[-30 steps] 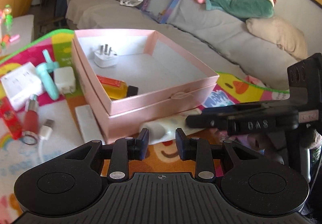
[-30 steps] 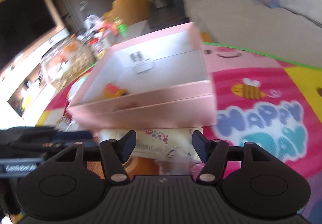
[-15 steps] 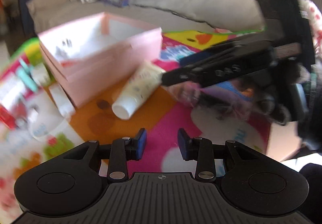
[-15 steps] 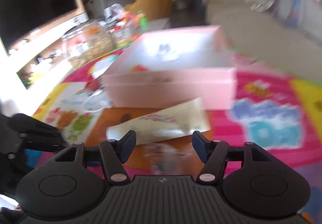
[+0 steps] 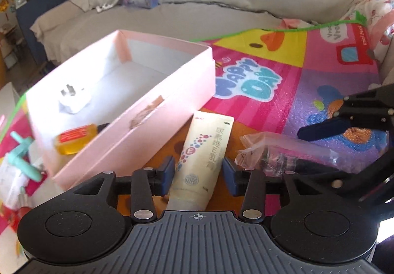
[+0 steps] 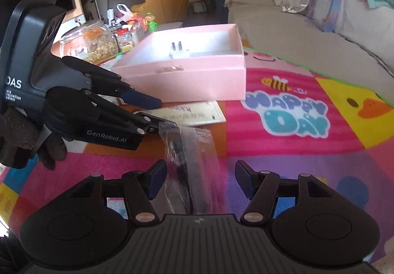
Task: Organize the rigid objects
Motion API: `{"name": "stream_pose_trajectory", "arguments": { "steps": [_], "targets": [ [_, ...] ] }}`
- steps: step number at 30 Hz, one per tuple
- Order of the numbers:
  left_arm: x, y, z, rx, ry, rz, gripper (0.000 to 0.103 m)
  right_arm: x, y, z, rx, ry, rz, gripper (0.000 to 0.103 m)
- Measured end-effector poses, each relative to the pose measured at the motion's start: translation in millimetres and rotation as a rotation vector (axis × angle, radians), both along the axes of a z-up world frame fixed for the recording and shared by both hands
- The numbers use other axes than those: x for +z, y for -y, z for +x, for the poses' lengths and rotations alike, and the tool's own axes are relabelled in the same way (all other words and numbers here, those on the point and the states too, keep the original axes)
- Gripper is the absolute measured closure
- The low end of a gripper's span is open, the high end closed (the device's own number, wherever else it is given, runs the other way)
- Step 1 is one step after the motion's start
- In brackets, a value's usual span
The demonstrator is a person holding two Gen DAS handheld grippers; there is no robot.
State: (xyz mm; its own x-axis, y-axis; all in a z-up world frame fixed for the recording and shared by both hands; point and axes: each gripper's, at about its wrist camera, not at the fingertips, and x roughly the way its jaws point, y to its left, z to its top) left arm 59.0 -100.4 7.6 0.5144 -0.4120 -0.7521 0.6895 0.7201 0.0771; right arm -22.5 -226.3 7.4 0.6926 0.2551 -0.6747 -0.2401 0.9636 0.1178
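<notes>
Matte pink cardboard box (image 5: pixel 157 106) sits left on the glossy play mat (image 5: pixel 307 101). Left gripper (image 5: pixel 198 171) just widened its jaws, straddling a smooth cream tube (image 5: pixel 204 150), not pinching. Right gripper (image 6: pixel 199 181) has been narrowing, still spread around a crinkly clear bag (image 6: pixel 192 163).

Pale pink box (image 5: pixel 172 91); cream tube (image 5: pixel 204 150) with red-blue dots; bright cartoon-print mat (image 5: pixel 307 91).

- Daylight fills both views, bright and fairly even.
- The white inside of the open pink cardboard box (image 5: pixel 138 69) is washed out by glare.
- Fisheye bending curves the long grey sofa (image 6: pixel 295 27) and darkens the corners.
- The crinkled clear plastic bag (image 6: pixel 194 170) looks smeared.
</notes>
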Motion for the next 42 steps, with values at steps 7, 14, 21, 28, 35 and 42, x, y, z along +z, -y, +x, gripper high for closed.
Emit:
{"name": "stream_pose_trajectory", "arguments": {
  "steps": [7,14,21,28,35,42],
  "targets": [
    [-8.5,-5.3,1.4,0.063,-0.038,-0.119,0.054,-3.7,-15.1,-8.4,0.026,0.073,-0.119,0.072],
    [-5.8,-3.6,-22.2,0.075,0.003,-0.122,0.064,6.7,0.0,-15.4,0.015,0.035,-0.021,0.083],
    [34.9,-32.1,-62.2,0.067,0.139,-0.183,0.077,54.8,20.1,-7.9,-0.01,0.114,0.133,0.083],
    [127.9,-58.8,-28.1,0.169,0.357,-0.312,0.078,139.5,12.0,45.4,-0.02,0.331,0.208,0.083],
    [140.6,-65.3,80.1,0.3,0.13,-0.391,0.077,158.6,3.3,142.9,-0.098,0.205,0.19,0.063],
    [101.1,-110.2,72.6,0.375,0.163,-0.427,0.077,101.6,-5.4,127.6,-0.089,0.152,0.048,0.057]
  ]
}}
